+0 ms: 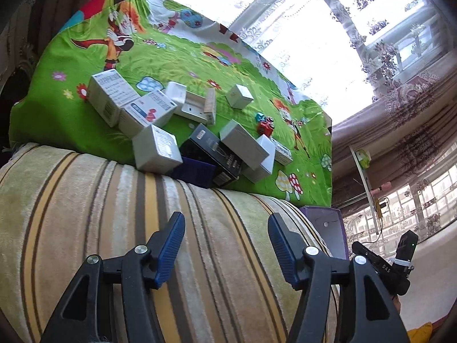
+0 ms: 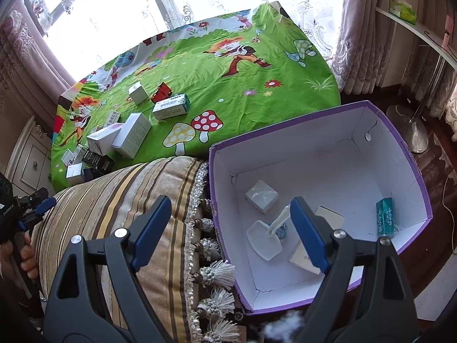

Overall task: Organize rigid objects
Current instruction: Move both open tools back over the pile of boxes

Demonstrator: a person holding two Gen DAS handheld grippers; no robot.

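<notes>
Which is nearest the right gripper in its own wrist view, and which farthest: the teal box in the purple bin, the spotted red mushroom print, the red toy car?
1. teal box, bin's right wall.
2. red mushroom print, on the green sheet, beyond the cushion.
3. red toy car, farther back, left.

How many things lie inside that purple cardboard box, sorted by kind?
Cardboard cartons: 3 (silvery-grey cube, teal carton, cream carton half behind the jaws)
White plastic scoop: 1
Total: 4, as far as shows
</notes>
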